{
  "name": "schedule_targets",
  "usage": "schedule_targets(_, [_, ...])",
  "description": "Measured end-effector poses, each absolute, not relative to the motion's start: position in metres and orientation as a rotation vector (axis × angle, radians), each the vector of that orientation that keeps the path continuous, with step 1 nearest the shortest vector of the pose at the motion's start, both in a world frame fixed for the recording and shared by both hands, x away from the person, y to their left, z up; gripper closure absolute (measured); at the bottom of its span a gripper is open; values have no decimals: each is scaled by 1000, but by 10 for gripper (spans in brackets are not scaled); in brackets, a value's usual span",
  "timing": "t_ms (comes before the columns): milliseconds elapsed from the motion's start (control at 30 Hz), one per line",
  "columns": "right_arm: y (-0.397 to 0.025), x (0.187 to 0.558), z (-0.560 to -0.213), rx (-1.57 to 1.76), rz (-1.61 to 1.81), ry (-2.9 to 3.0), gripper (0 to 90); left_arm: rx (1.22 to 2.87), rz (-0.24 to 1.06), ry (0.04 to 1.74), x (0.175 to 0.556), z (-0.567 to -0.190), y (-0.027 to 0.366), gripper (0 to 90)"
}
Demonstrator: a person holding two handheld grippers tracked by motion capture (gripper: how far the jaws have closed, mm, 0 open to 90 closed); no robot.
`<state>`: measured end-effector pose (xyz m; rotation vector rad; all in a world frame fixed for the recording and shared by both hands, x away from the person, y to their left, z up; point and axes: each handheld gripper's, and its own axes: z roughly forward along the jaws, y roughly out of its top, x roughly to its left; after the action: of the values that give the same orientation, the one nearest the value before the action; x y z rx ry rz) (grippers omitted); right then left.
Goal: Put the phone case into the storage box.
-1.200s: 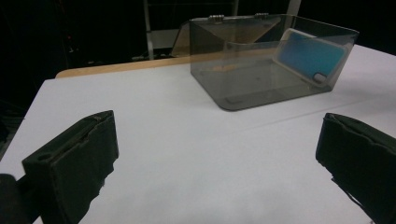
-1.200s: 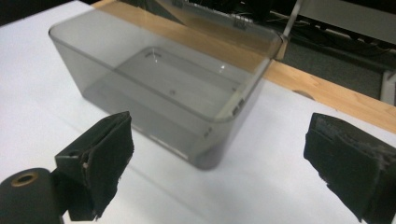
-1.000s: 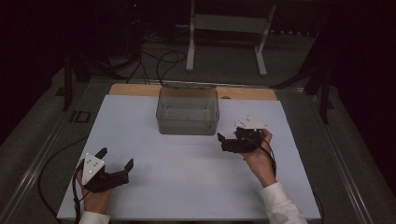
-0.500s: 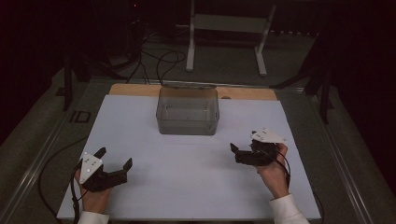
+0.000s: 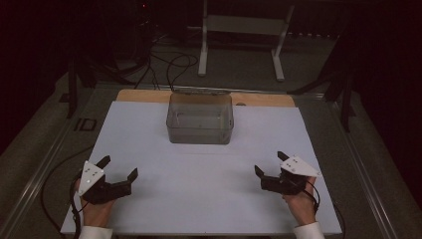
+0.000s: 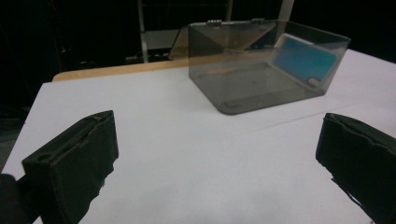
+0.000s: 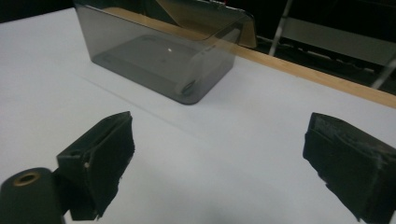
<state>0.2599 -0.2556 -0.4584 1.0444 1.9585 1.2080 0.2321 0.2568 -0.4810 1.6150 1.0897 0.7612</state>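
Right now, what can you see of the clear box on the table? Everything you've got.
The box is smoky, see-through plastic, rectangular with rounded corners. Its hinged lid is open and leans back behind it, with two small hinges along the rear edge. It stands upright on the white table cover, toward the far middle, near the wooden strip. In the left gripper view a flat blue piece leans against one inner wall; what it is I cannot tell. Neither tool touches the box.

My table (image 5: 149, 149) wears a white sheet, its wooden edge bare along the far side. A smoky clear box (image 5: 200, 119) sits on the sheet near that edge.
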Motion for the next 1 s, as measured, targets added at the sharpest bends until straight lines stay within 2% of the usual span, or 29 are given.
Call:
schedule_targets(633, [-272,238,-482,1030,1318,1907,100,1637,766,1007,228,-481,258,1])
schedule_targets(1000, [-277,239,-488,1048,1338,1879,101,1665,772,980,228,-485,255,1])
